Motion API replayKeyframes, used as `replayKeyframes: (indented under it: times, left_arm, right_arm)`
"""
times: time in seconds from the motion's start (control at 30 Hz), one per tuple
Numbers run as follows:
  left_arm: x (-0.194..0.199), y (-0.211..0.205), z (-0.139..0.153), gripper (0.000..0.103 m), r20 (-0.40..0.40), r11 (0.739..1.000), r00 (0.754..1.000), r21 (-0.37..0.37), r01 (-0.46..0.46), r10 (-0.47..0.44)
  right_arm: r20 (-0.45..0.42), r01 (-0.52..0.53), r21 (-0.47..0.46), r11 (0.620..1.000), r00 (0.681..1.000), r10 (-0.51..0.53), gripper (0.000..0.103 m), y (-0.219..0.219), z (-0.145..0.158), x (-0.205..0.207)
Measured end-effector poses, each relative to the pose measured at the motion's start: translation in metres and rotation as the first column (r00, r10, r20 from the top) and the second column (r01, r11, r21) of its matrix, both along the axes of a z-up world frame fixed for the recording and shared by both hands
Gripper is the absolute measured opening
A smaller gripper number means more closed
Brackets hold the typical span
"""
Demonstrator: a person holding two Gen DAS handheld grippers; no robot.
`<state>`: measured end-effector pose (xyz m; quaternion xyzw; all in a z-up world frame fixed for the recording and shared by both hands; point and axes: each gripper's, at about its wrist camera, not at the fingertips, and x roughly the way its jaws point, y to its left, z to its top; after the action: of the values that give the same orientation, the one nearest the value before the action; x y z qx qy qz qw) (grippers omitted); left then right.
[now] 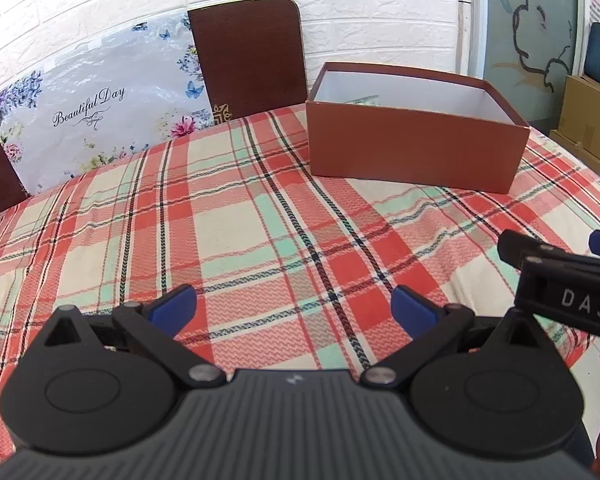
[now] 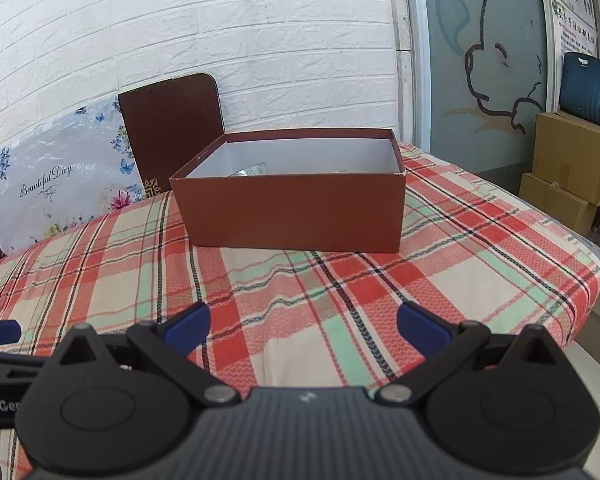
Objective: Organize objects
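A brown open box (image 1: 416, 152) with a white inside stands on the plaid tablecloth (image 1: 236, 216), far right in the left wrist view and straight ahead (image 2: 296, 212) in the right wrist view. Small packets (image 2: 252, 171) lie on its floor, mostly hidden by the near wall. My left gripper (image 1: 294, 306) is open over bare cloth, nothing between its blue pads. My right gripper (image 2: 304, 326) is open too, empty, a good way short of the box. The right gripper's body (image 1: 564, 284) shows at the right edge of the left wrist view.
Two brown chair backs (image 1: 248, 56) and a floral "Beautiful Day" bag (image 1: 96, 104) stand behind the table against a white brick wall. Cardboard boxes (image 2: 572, 176) are stacked on the floor to the right. The table's right edge (image 2: 588, 280) drops to a tiled floor.
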<state>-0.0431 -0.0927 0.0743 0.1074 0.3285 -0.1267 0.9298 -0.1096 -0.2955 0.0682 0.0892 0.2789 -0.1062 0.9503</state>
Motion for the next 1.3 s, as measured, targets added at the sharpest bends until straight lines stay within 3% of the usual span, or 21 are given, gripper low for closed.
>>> replayKeyframes:
  times: [0.7, 1.3]
  left_arm:
    - [0.057, -0.019, -0.033, 0.103, -0.107, 0.994, 0.993, 0.096, -0.044, 0.055]
    - [0.078, -0.024, -0.047, 0.103, -0.184, 0.996, 0.982, 0.087, -0.024, 0.040]
  right_arm:
    - [-0.149, -0.017, 0.061, 0.998, 0.988, 0.026, 0.103, -0.018, -0.050, 0.074]
    - [-0.217, 0.007, 0.056, 0.998, 0.976, 0.006, 0.103, -0.020, -0.066, 0.100]
